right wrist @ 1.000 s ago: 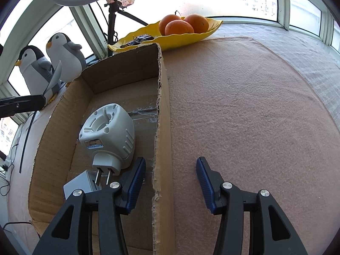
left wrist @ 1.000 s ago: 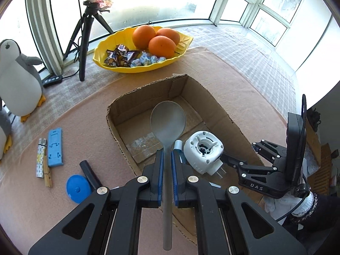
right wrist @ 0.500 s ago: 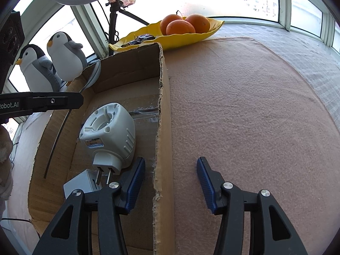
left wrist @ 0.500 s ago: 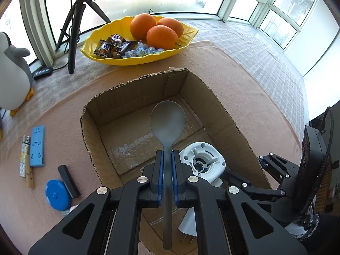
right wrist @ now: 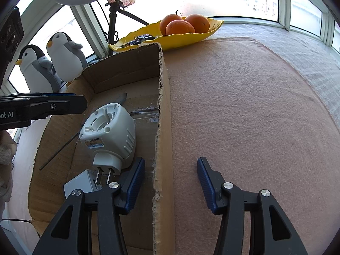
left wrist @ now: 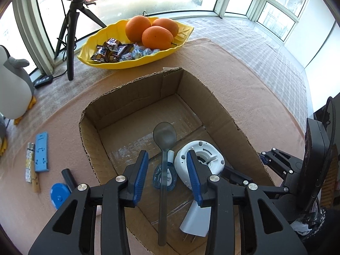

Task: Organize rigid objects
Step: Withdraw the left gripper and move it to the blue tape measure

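Note:
My left gripper point(left wrist: 167, 155) hangs over the cardboard box point(left wrist: 136, 91) and its jaws are opening. The grey spoon point(left wrist: 164, 137) lies loose between them with neither pad touching it. Its bowl points to the box's far end. Under it lie a small blue bottle point(left wrist: 164, 177), a white plug-in device point(left wrist: 199, 161) and a white adapter point(left wrist: 196, 221). My right gripper point(right wrist: 171, 161) stands open astride the box's right wall point(right wrist: 163, 127), one finger inside near the plug-in device point(right wrist: 108, 127), the other over the mat.
On the mat left of the box lie a blue clip point(left wrist: 41, 152), a lighter point(left wrist: 29, 161), a black cylinder point(left wrist: 69, 177) and a blue disc point(left wrist: 59, 195). A yellow dish point(left wrist: 136, 61) with oranges and sweets stands behind. Plush penguins point(right wrist: 63, 57) and a tripod point(left wrist: 70, 42) are at the back left.
My left gripper moved over the box, then its jaws parted and let go of the spoon, which has dropped lower into the box. The right gripper has not moved.

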`<state>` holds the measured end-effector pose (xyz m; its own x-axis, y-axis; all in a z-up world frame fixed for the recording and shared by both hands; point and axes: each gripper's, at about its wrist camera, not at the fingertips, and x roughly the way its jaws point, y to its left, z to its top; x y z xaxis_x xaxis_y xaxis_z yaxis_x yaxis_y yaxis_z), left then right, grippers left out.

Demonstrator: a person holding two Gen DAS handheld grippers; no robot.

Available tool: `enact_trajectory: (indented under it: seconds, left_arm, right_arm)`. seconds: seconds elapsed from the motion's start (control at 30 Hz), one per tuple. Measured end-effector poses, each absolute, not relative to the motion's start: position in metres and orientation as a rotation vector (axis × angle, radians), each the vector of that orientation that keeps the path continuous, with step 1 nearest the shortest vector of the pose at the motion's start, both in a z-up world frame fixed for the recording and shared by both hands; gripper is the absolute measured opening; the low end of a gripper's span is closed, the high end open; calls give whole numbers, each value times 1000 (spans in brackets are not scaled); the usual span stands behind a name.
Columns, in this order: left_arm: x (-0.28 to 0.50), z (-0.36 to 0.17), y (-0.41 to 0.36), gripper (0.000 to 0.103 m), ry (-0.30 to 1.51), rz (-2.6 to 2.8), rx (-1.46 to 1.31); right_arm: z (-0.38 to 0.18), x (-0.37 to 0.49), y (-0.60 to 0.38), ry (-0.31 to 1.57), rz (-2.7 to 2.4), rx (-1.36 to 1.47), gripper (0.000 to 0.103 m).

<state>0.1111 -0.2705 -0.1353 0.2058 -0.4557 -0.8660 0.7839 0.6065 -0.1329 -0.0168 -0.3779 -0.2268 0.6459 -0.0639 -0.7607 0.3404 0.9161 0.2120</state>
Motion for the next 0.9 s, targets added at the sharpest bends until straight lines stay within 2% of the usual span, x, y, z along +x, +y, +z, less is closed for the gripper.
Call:
enact_trajectory:
  seconds: [0.27,0.33,0.37,0.4,0.6,0.9]
  left_arm:
    - [112,-127,-263,36,1021,-877,388]
    - [113,-123,-255,44,1012,-869,389]
    - [116,-121,-250,53,1008,-861,386]
    - [118,-119,-244,56,1002,-847,381]
    - [145,-115,-199,56,1010,-755,341]
    - [183,-153,-132,58,1127,-609,307]
  right_arm:
    - [-227,-17,-378,841,-235,354,47]
    - [-227,-16,-378,841,-235,355,47]
    - [-227,-17,-378,841,-235,354,47]
    - [-227,-17,-378,841,-235,354,47]
    - [-227,-15,-378,842,-234,354,47]
    - [-227,-16,-379,840,-234,357,48]
